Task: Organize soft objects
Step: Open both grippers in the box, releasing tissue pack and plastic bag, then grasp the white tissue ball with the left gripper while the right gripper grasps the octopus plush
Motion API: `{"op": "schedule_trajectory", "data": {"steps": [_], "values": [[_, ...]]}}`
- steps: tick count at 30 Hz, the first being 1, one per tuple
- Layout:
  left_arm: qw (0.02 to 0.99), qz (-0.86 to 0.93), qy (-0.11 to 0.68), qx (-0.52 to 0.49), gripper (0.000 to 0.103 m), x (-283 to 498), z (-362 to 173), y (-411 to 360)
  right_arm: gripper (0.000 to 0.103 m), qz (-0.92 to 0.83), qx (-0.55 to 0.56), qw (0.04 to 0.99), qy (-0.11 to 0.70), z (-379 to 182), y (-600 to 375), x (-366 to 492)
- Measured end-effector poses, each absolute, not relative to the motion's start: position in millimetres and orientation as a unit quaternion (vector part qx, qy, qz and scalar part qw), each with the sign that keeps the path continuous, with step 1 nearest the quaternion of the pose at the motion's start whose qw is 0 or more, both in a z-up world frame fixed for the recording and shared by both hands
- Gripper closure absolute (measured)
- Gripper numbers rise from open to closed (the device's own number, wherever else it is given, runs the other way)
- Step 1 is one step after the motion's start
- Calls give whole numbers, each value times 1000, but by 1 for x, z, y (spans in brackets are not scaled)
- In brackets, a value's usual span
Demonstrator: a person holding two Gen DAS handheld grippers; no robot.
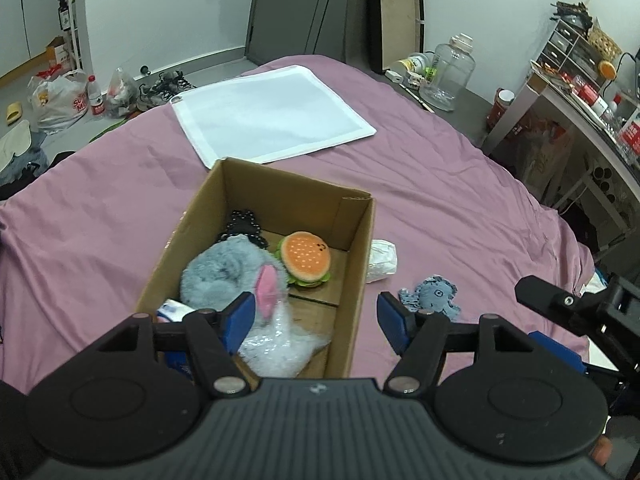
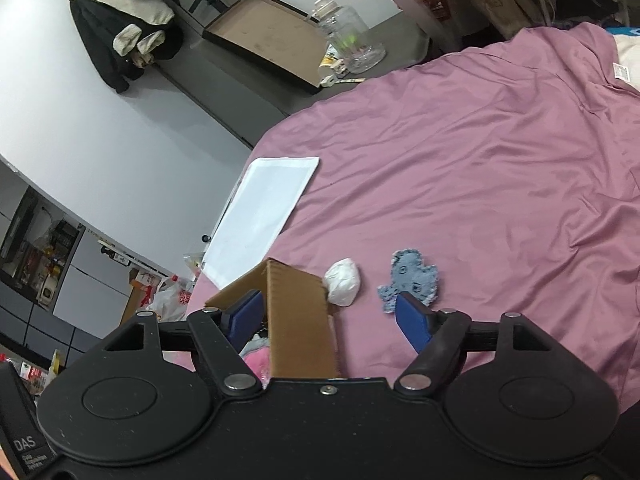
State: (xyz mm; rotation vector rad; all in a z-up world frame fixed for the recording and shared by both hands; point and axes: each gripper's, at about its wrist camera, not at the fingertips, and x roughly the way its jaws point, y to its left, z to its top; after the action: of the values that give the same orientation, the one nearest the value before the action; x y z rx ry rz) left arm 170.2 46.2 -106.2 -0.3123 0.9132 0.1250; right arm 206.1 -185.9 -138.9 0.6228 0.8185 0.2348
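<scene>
Blue-padded fingers [image 1: 240,320] of the left gripper [image 1: 316,320] stand spread wide with nothing between them, hovering over the near end of a cardboard box [image 1: 360,248]. That open-topped box sits on a pink bedsheet [image 1: 460,200], its long axis running away from the camera toward a flat white cloth [image 1: 272,116]. Inside lie a grey plush toy [image 1: 224,272] with a pink ear, a burger plush [image 1: 306,258] against the far right wall, a dark beaded item [image 1: 242,224] in the far left corner, and a clear plastic bag [image 1: 280,344] at the near end. Outside the right wall, a white soft bundle [image 1: 382,260] sits just beside the box, and a blue octopus plush [image 1: 434,294] lies flat nearer the camera. Bare sheet spreads left and right of the box; the bed's edge curves along the far side, with floor clutter beyond.

From the right wrist, the right gripper [image 2: 328,316] also has its fingers [image 2: 414,320] spread apart and empty. The box's corner [image 2: 296,308] rises between them. The white bundle [image 2: 342,282] touches that corner, and the octopus plush [image 2: 408,280] lies near it, apart, with its limbs pointing toward the camera. Wide open sheet [image 2: 480,160] stretches beyond and rightward.
</scene>
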Motion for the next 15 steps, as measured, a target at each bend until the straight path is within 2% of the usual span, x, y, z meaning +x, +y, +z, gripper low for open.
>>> {"op": "schedule_trajectory", "data": {"steps": [15], "values": [[889,59,436,-125,37,205,-107,9,31,108,353,834,410,-186,-226,233]]}}
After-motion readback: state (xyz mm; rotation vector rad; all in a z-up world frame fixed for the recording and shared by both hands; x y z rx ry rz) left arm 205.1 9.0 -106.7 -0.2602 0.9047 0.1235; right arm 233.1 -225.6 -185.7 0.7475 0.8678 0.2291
